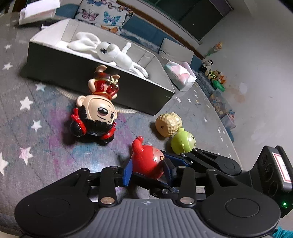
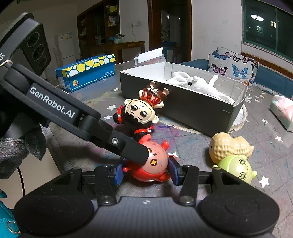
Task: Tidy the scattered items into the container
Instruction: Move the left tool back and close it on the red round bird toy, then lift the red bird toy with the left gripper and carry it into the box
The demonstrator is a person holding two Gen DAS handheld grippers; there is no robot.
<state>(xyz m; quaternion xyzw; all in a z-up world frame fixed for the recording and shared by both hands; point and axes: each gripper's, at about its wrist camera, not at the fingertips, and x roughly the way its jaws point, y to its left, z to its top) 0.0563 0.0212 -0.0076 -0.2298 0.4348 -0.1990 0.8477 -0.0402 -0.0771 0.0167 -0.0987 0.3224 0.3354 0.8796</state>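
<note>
A round red toy [image 1: 148, 161] [image 2: 153, 164] lies on the star-patterned mat. Both grippers sit around it. My left gripper [image 1: 148, 169] has its blue pads against the toy's sides. My right gripper [image 2: 146, 172] also has its blue pads at the toy's two sides. The left gripper's finger [image 2: 128, 148] crosses over the toy in the right wrist view. A big-headed doll in red and black [image 1: 93, 117] [image 2: 139, 113] lies beyond it. A peanut toy [image 1: 168, 123] [image 2: 228, 146] and a green round toy [image 1: 183, 142] [image 2: 236, 167] lie to the right. The grey box [image 1: 102, 82] [image 2: 192, 108] holds a white plush rabbit [image 1: 113, 53] [image 2: 197, 82].
A pastel tissue pack [image 1: 180, 75] [image 2: 283, 111] lies right of the box. A butterfly cushion [image 1: 104, 14] [image 2: 232, 65] leans on a blue sofa behind. A blue and yellow carton [image 2: 86, 73] stands at the back left. Small toys [image 1: 214, 71] line the wall.
</note>
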